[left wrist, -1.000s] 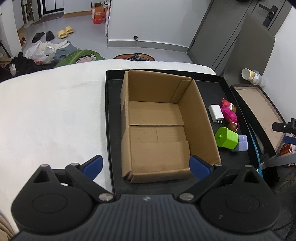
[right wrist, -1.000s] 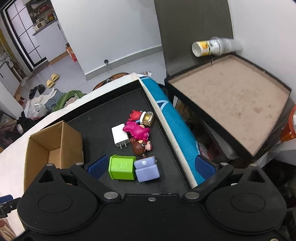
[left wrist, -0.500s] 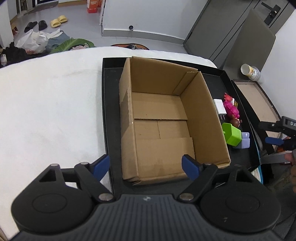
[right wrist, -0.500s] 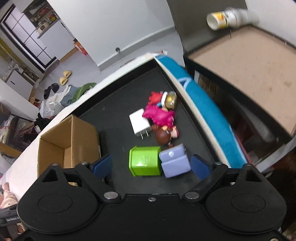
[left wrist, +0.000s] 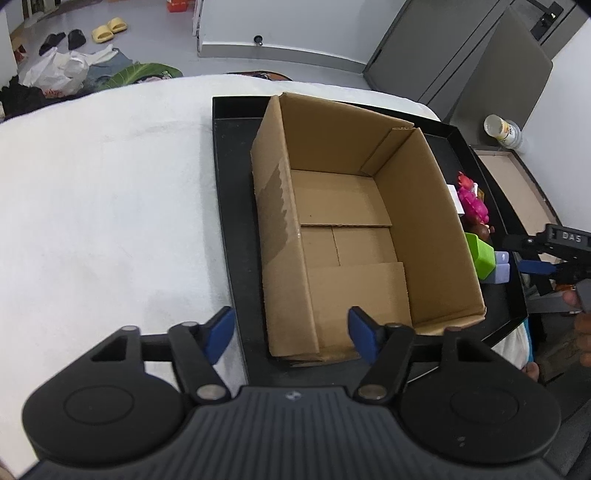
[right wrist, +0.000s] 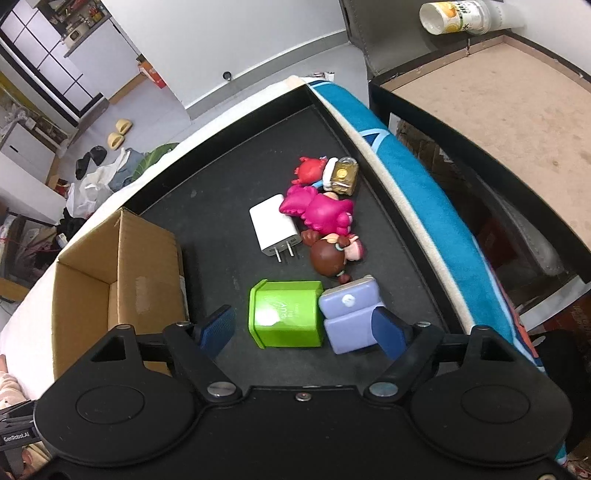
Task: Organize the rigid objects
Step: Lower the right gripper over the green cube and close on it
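Tools closing over box and toys

Right tool (right wrist: pixel 304 328), empty, brackets the green box (right wrist: pixel 286 314) and purple block (right wrist: pixel 351 314); left tool (left wrist: pixel 290 334) straddles the carton's (left wrist: pixel 354 229) near corner.

Yellow slippers (left wrist: pixel 109 28) and white bag (left wrist: pixel 55 72) (floor); paper cup (right wrist: pixel 458 16).

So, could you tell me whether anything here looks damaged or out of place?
The cardboard box shows a torn strip on its left wall. A paper cup lies tipped on its side at the neighbouring tray's far edge.
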`<state>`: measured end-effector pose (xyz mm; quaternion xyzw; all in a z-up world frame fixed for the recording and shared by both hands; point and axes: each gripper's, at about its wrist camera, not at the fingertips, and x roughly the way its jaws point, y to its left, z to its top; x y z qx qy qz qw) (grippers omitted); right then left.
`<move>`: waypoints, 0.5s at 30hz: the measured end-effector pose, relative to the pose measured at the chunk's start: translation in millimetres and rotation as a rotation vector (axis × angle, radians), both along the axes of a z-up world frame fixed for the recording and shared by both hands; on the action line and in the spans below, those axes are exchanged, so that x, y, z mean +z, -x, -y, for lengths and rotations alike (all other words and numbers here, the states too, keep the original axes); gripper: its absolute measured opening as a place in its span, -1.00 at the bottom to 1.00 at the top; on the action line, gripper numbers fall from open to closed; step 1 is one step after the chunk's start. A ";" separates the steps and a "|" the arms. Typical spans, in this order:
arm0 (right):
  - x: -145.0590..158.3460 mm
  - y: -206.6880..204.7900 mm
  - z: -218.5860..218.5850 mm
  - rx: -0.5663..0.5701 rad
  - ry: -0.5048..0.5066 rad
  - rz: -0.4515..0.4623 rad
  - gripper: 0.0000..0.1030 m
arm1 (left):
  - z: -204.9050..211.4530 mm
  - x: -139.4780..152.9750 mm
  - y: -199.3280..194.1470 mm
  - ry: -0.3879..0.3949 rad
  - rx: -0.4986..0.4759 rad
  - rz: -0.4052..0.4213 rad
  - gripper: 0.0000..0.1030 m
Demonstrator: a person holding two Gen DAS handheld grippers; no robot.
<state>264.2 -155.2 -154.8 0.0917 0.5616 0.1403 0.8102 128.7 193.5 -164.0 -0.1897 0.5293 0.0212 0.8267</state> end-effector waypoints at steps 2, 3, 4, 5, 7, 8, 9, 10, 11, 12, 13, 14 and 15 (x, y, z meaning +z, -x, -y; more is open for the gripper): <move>-1.8 -1.4 -6.4 0.011 0.003 0.001 0.50 | -1.3 -2.2 -1.3 0.011 -0.011 0.000 0.14; -2.9 -2.3 -9.0 0.014 0.004 -0.001 0.49 | -1.8 -3.3 -1.6 0.011 -0.013 -0.001 0.09; -4.2 -3.3 -11.0 0.015 0.003 -0.005 0.48 | -2.2 -4.7 -1.9 0.007 -0.015 -0.006 0.05; -5.6 -4.5 -12.2 0.014 0.002 -0.011 0.45 | -2.0 -5.9 -2.4 0.004 -0.018 -0.010 -0.03; -9.3 -6.8 -11.9 0.003 -0.002 -0.031 0.44 | -2.6 -7.4 -2.5 0.010 -0.020 -0.014 -0.11; -11.7 -8.3 -9.9 -0.007 -0.007 -0.043 0.44 | -2.6 -8.1 -2.7 0.015 -0.021 -0.017 -0.17; -13.9 -9.8 -7.1 -0.017 -0.022 -0.059 0.43 | -2.6 -8.5 -2.8 0.015 -0.023 -0.018 -0.22; -14.8 -10.6 -6.4 -0.023 -0.034 -0.061 0.43 | -1.9 -8.3 -3.5 0.011 -0.027 -0.016 -0.23; -14.7 -11.6 -5.5 -0.026 -0.046 -0.058 0.42 | -1.3 -8.4 -3.6 0.010 -0.031 -0.013 -0.27; -14.5 -12.2 -5.2 -0.027 -0.054 -0.057 0.40 | -0.9 -8.7 -3.8 0.011 -0.032 -0.012 -0.30; -14.8 -12.9 -4.9 -0.028 -0.063 -0.058 0.38 | -0.9 -9.2 -3.7 0.012 -0.033 -0.012 -0.31; -15.1 -13.2 -5.3 -0.031 -0.071 -0.059 0.34 | -1.1 -9.3 -3.7 0.013 -0.032 -0.012 -0.33; -15.7 -13.7 -6.1 -0.032 -0.079 -0.064 0.28 | -1.2 -9.9 -3.8 0.014 -0.032 -0.013 -0.37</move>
